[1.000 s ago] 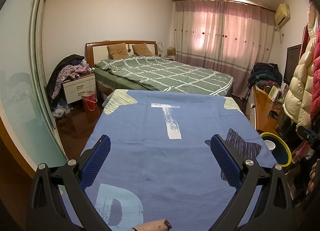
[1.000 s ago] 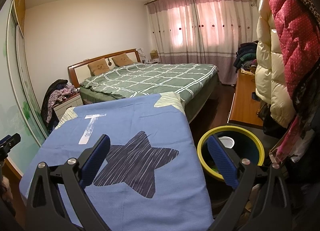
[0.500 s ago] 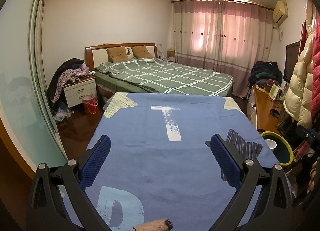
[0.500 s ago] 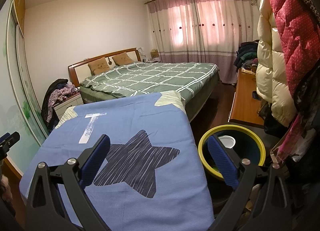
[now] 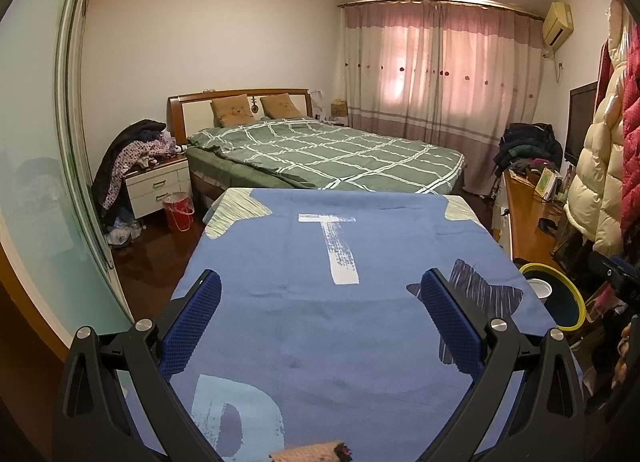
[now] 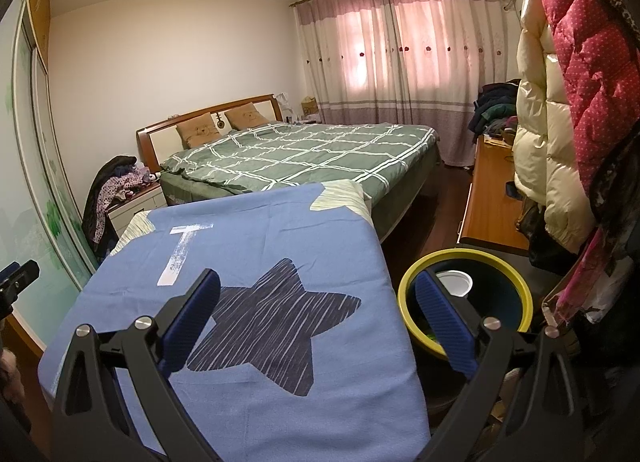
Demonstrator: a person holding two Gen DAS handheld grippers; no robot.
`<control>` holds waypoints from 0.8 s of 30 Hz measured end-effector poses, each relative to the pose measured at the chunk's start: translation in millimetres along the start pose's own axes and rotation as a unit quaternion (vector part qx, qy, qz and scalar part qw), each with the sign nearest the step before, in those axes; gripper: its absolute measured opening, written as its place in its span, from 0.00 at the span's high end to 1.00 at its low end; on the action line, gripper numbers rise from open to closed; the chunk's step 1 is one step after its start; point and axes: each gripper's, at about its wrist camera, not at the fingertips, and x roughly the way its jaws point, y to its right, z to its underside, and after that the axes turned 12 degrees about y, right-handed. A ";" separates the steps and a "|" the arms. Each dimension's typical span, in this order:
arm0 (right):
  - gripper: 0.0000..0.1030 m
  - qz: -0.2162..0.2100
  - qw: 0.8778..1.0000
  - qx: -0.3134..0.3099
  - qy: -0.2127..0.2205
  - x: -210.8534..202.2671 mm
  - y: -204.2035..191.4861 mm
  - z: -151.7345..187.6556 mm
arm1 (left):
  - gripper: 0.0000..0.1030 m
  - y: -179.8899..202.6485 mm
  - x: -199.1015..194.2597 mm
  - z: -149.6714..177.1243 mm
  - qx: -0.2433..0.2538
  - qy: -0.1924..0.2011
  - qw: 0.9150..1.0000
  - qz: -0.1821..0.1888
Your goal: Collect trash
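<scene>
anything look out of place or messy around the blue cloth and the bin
Little stands out: the blue star-print cloth lies flat. Only a small pinkish knitted scrap sits at its near edge, and a white cup lies inside the yellow-rimmed bin.

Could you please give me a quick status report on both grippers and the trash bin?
Left gripper open, empty. Right gripper open, empty. Yellow-rimmed bin beside the blue cloth, white cup inside. Nothing in the way.

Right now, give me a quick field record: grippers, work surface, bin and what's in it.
left gripper: open, empty, over the blue cloth
right gripper: open, empty, over the cloth's right edge
bin: yellow rim, dark inside, right of the cloth
bin contents: white cup; something green low down, unclear
trash on cloth: none visible
</scene>
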 end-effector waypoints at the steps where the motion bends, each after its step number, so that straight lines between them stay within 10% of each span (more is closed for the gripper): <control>1: 0.09 0.000 1.000 0.000 0.000 -0.1 -0.3 0.2 | 0.05 0.4 0.2 0.0 0.001 0.000 1.000 0.000; 17: 0.09 -0.002 1.000 -0.005 -0.007 7.5 -2.5 3.7 | 0.05 -7.0 14.8 0.2 -0.012 -0.015 1.000 0.008; 24: 0.06 0.012 0.999 -0.029 -0.023 76.5 -11.7 -3.3 | 0.05 -23.7 96.0 3.0 0.008 -0.049 0.998 -0.025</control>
